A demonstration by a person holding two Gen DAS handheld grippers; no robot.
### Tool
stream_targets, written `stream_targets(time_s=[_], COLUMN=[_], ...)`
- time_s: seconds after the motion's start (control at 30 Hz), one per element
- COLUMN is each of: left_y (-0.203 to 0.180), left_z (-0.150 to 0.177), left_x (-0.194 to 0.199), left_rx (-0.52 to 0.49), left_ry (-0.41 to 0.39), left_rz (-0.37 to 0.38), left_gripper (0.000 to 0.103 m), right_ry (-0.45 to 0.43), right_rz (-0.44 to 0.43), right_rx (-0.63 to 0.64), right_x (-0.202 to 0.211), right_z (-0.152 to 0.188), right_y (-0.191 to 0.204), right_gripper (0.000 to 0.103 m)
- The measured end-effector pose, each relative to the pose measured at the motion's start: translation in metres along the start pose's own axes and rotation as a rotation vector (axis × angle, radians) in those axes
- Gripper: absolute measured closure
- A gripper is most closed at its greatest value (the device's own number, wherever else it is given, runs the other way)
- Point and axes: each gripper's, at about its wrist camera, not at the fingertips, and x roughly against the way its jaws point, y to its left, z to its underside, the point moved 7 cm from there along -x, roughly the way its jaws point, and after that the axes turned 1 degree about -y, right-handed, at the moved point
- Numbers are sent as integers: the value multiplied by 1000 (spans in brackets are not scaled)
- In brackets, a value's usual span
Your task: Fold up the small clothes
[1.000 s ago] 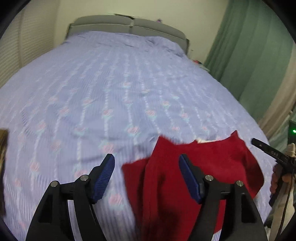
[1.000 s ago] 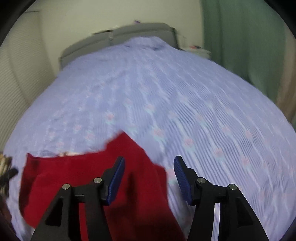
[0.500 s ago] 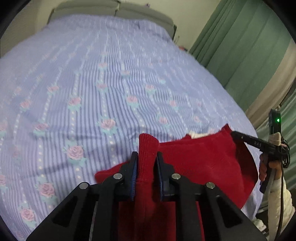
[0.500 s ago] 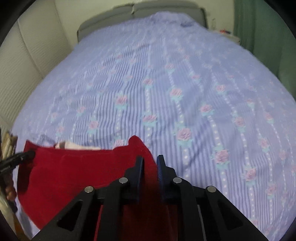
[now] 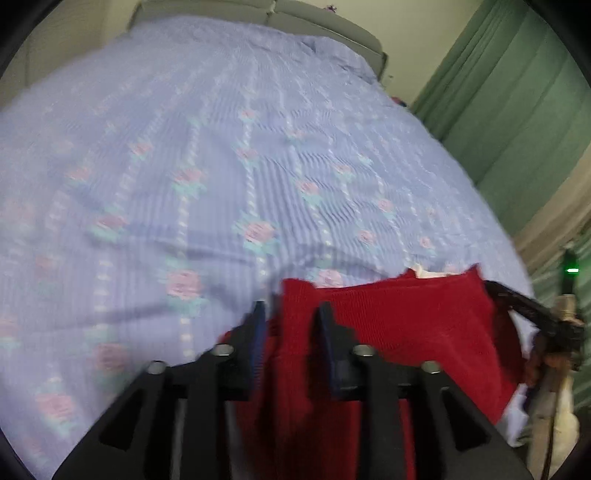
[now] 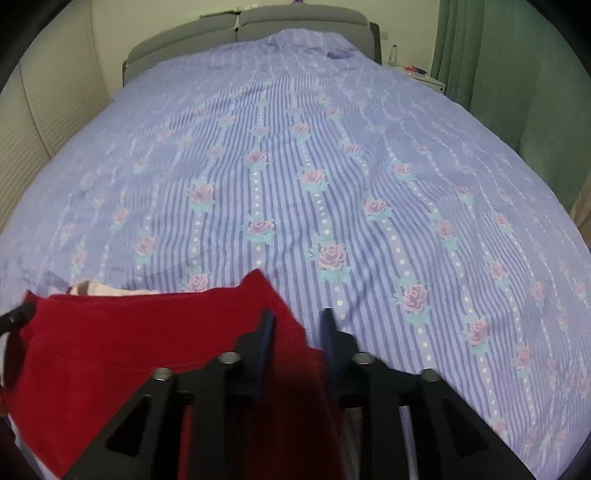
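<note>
A small red knit garment lies flat at the near edge of the bed, with a pale strip of cloth showing at its far edge. My left gripper stands over the garment's left corner. Its jaws are opening and the corner sits loose between the blue pads. My right gripper is over the right corner of the garment. Its jaws are opening too, with the cloth's edge between them and untouched. Across the cloth, a finger of the right gripper shows in the left wrist view.
The bed's lilac striped cover with roses stretches far ahead to a grey headboard. Green curtains hang on the right. A nightstand stands by the headboard. A person's hand holds the right gripper.
A second ago both grippers were wide open above the garment. Half a second ago each was shut on a corner of it. Now both have let go and their jaws stand apart.
</note>
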Motion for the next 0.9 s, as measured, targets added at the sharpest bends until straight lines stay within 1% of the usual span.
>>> stream_targets(time_s=[0.03, 0.07, 0.1, 0.17, 0.2, 0.23, 0.27, 0.33, 0.4, 0.43, 0.5, 0.6, 0.7, 0.73, 0.83, 0.87, 0.9], left_y=[0, 0, -3, -10, -13, -16, -17, -17, -13, -10, -10, -11, -12, -11, -4, -2, -1], left_z=[-3, -4, -4, 1, 7, 15, 21, 39, 61, 73, 98, 137, 161, 164, 160, 154, 146], left_x=[13, 29, 46, 75, 89, 103, 112, 129, 141, 144, 143, 128, 110, 104, 97, 94, 90], left_rx=[-14, -29, -59, -100, -105, -97, -89, -55, -3, 29, 105, 219, 301, 315, 333, 324, 301], left_ry=[-43, -97, -146, -195, -216, -238, -253, -284, -306, -311, -295, -237, -191, -178, -185, -182, -177], left_rz=[-65, -95, -133, -214, -242, -255, -252, -235, -232, -215, -148, -34, 50, 77, 116, 130, 161], left_gripper=[36, 35, 33, 32, 28, 22, 19, 17, 17, 17, 16, 16, 17, 17, 17, 17, 17], right_ry=[-14, -33, -58, -110, -148, -191, -212, -270, -302, -306, -304, -289, -268, -255, -222, -215, -212], right_rz=[5, 13, 38, 111, 145, 152, 151, 157, 132, 114, 82, 94, 78, 61, 25, 15, 11], right_rx=[-15, -29, -38, -22, -2, 13, 20, 23, 15, 14, 16, 21, -4, -18, -34, -31, -26], right_x=[8, 19, 33, 59, 77, 95, 104, 129, 145, 149, 155, 158, 155, 153, 144, 143, 143], right_z=[1, 1, 3, 7, 11, 17, 19, 32, 47, 52, 70, 95, 118, 126, 139, 142, 144], right_y=[-3, -6, -10, -14, -14, -11, -11, -10, -9, -8, -2, 8, 11, 12, 16, 19, 22], right_gripper=[62, 57, 54, 47, 44, 36, 30, 28, 28, 28, 28, 28, 28, 28, 28, 28, 28])
